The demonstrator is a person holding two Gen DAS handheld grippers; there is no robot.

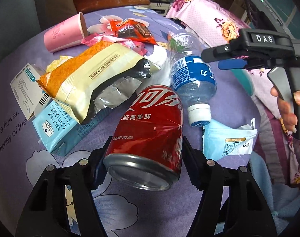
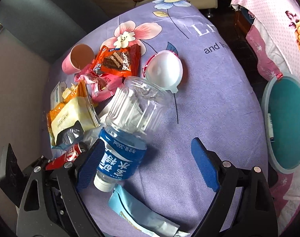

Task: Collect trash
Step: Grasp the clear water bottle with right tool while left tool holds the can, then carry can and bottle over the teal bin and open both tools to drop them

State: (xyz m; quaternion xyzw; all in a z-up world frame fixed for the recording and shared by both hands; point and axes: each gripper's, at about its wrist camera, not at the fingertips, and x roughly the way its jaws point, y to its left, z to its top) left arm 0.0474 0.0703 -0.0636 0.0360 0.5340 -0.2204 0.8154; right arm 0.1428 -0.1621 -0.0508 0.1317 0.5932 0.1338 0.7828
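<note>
Presently in hand: a pick-up; the left gripper [image 1: 146,144] has its fingers pressed against both sides of the dented red soda can [image 1: 150,122], which lies on its side on the purple flowered cloth [image 2: 209,98].
Right gripper [image 2: 148,141]: fingers released and spread wide; the clear plastic water bottle with a blue label [image 2: 130,118] lies against one finger, the other is well apart from it.
Trash location: everything is heaped on the cloth; the teal round bin [image 2: 284,122] stands beside the cloth's edge, on the right-hand side.
Next move, as I judge it: lift the can clear of the pile and carry it across to the bin without dragging the bottle that touches it.
Count, drink containers: one can, one bottle, one pink paper cup [image 1: 65,33], one pale-blue milk carton [image 1: 57,130].
Count, packaging: one orange-and-cream snack bag [image 1: 90,75], one orange wafer wrapper [image 1: 130,29], one pale-blue sachet [image 1: 229,140], one white cardboard box [image 1: 23,86], one white plastic shell [image 2: 163,69].
Pink sweet wrappers [image 1: 114,40]: crumpled together, number unclear.
</note>
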